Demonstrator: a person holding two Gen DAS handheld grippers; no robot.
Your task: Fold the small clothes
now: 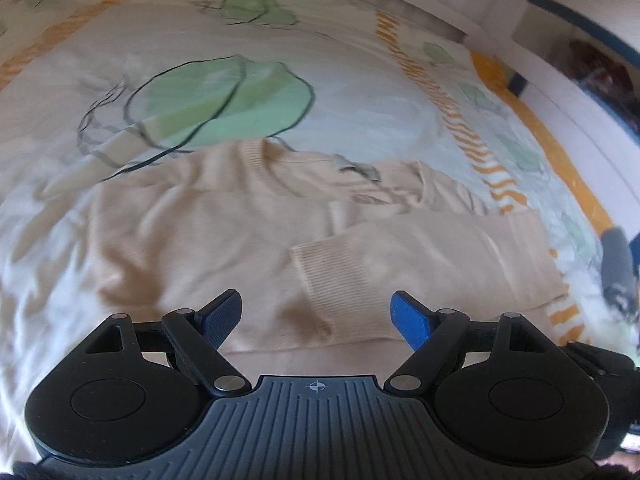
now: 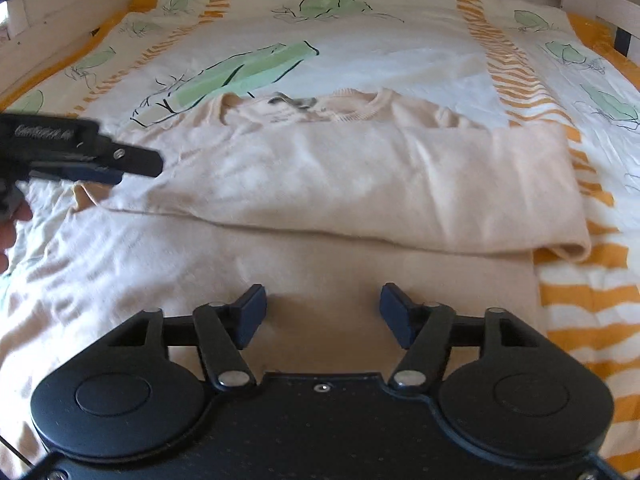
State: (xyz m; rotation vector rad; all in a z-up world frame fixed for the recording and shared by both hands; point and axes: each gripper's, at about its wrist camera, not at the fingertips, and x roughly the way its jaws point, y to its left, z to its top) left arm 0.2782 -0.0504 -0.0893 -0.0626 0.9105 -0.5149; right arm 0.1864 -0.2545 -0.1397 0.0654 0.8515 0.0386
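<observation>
A small beige knit sweater (image 1: 224, 216) lies flat on a bed, with one sleeve (image 1: 400, 256) folded across its body. It also shows in the right wrist view (image 2: 320, 184), neckline at the far side, sleeve laid across. My left gripper (image 1: 316, 316) is open and empty just above the sweater's lower part. It shows in the right wrist view (image 2: 120, 168) at the sweater's left edge. My right gripper (image 2: 322, 312) is open and empty over the sweater's near hem.
The bedspread (image 2: 400, 52) is white with green leaf prints and orange stripes. A wooden bed frame (image 2: 72, 20) runs along the far and left sides. A wall and dark-framed furniture (image 1: 592, 64) stand at the right in the left wrist view.
</observation>
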